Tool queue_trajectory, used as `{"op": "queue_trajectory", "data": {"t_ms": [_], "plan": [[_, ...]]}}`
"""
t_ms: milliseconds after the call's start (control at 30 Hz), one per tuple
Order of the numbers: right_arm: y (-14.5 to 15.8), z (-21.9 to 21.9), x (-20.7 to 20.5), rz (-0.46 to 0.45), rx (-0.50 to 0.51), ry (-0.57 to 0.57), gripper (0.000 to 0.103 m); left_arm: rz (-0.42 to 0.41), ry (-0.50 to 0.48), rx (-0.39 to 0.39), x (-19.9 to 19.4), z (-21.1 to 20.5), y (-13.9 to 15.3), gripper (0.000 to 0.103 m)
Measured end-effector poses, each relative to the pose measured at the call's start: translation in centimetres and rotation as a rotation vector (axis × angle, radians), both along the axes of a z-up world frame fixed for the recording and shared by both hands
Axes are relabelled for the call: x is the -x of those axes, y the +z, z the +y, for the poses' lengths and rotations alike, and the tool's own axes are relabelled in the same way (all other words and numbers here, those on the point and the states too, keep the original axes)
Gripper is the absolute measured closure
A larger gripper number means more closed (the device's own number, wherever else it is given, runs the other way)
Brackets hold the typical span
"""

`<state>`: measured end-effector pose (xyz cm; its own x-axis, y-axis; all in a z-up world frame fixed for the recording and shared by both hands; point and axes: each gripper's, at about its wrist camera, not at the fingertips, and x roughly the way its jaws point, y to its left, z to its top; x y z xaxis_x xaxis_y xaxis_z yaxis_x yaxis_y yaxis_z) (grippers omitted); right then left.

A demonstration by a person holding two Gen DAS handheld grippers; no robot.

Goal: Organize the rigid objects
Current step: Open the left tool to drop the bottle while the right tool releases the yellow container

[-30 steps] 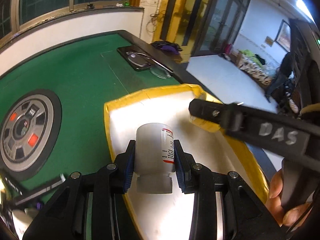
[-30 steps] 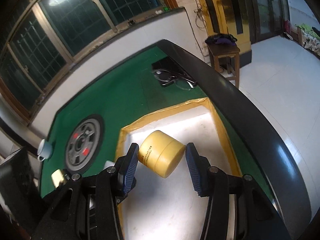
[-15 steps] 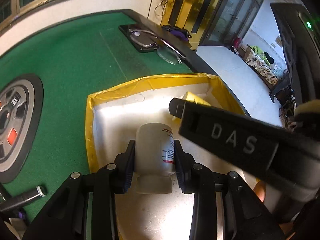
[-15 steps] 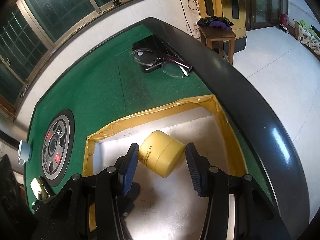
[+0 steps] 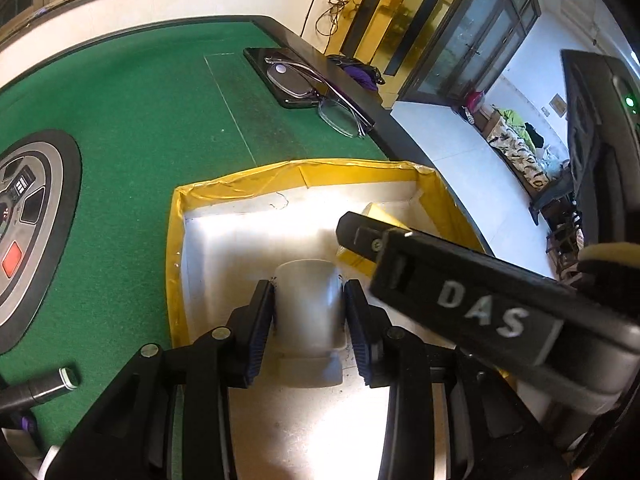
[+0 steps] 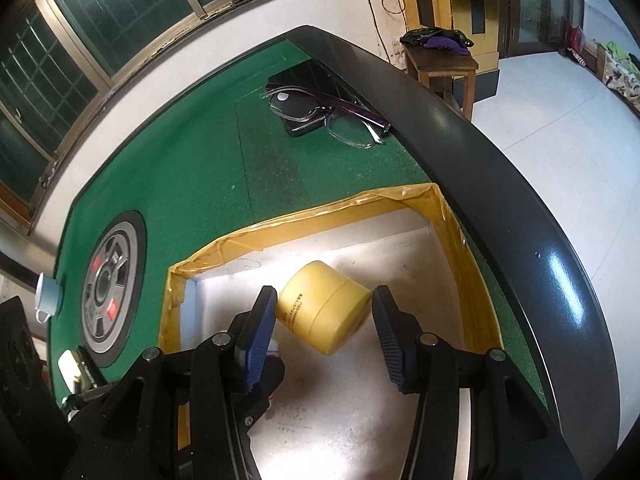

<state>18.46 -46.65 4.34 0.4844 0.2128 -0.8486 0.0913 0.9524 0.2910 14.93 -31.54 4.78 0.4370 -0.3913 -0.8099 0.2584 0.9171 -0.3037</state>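
My left tool is clamped on one white plastic bottle, both blue pads pressed to its sides. The bottle's long axis runs away from me along the fingers, cap end nearest the camera, base pointing into the tray. It hangs over the white floor of the yellow-taped tray.

In my right tool sits one yellow jar, tilted on its side, its lid end towards the right pad, its printed base towards the left pad. The jaws are opening; the jar is between them, low in the tray, and I cannot tell whether the pads touch it.

Beyond the tray, on the green surface, lie one pair of glasses partly over one black phone, and one round wheel-patterned panel.
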Motion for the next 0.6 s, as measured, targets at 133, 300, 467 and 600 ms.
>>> {"op": "queue_trajectory", "data": {"t_ms": [133,300,467,600], "plan": [[1.0,-0.2,0.7,-0.020,-0.019,0.004,0.056,0.003,-0.003,0.011,0.1,0.0,0.6,0.070],[2.9,-0.1,2.1,-0.065,-0.012,0.010,0.055,-0.028,0.002,0.036,0.9,0.2,2.2,0.070],[5.2,0.1,4.2,-0.129,0.007,-0.001,0.054,-0.061,-0.017,0.065,2.0,0.6,3.8,0.070],[7.5,0.1,6.5,-0.203,0.026,-0.025,0.054,-0.093,-0.027,0.094,3.5,1.7,5.1,0.069]]}}
